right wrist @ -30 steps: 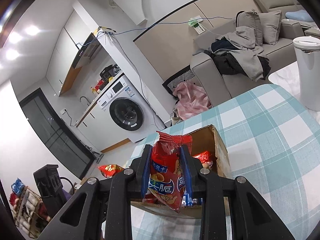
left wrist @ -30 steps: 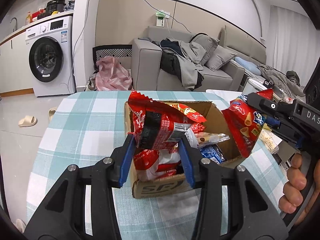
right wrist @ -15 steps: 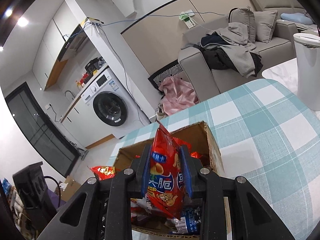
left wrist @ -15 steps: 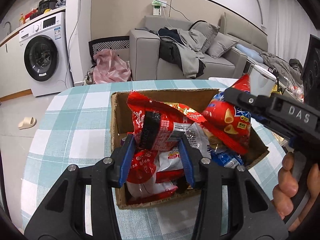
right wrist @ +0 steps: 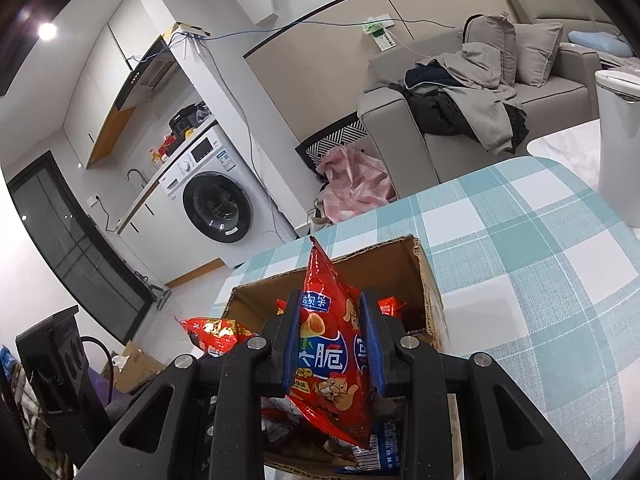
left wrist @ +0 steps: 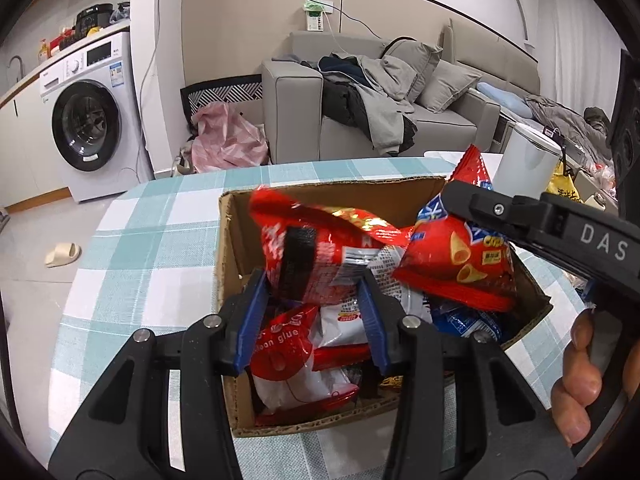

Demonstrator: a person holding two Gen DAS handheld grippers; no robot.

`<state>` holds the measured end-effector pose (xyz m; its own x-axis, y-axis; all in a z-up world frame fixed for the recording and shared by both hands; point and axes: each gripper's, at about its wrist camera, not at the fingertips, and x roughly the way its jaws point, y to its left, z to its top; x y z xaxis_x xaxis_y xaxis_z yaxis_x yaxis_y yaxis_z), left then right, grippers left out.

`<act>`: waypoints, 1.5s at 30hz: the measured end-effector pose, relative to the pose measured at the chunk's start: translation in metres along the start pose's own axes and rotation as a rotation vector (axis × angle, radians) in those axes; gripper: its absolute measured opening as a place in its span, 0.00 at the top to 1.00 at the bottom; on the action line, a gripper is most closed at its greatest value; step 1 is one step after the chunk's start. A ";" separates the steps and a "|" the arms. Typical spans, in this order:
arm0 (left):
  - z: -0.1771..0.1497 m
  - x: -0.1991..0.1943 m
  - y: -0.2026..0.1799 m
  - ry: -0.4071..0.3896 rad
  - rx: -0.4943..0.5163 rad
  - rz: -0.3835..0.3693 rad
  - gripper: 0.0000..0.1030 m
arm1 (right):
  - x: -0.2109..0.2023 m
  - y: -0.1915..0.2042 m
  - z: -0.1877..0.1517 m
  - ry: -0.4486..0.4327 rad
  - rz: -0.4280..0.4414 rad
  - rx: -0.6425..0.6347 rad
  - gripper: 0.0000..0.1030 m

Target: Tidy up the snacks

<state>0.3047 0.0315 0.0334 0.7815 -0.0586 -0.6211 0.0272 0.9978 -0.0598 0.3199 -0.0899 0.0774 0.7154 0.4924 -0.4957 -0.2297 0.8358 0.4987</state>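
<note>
Pinching a red packet [left wrist: 320,258] between its fingers, the left gripper [left wrist: 312,316] hangs over the box [left wrist: 228,248], beside the right gripper [right wrist: 332,350] clamping a chip bag [right wrist: 334,356].

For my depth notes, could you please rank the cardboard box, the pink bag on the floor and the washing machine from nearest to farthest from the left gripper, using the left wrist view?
1. Cardboard box: directly under the left gripper, on the table.
2. Pink bag: beyond the table's far edge, on the floor beside the sofa.
3. Washing machine: far left, against the wall; close to the bag in depth, so this order is tentative.
</note>
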 end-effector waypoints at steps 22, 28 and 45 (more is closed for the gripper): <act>-0.044 -0.112 0.007 -0.139 -0.025 0.001 0.01 | -0.092 0.001 -0.045 -0.013 0.079 -0.255 0.00; -0.073 -0.140 0.011 -0.209 -0.047 0.012 0.01 | -0.112 0.004 -0.070 -0.069 0.081 -0.350 0.00; -0.118 -0.126 0.020 -0.240 -0.055 0.036 0.01 | -0.110 0.002 -0.115 -0.154 0.034 -0.481 0.00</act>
<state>0.1333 0.0553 0.0188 0.9071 -0.0078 -0.4208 -0.0321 0.9956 -0.0878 0.1651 -0.1146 0.0509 0.7830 0.5102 -0.3558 -0.5067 0.8550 0.1111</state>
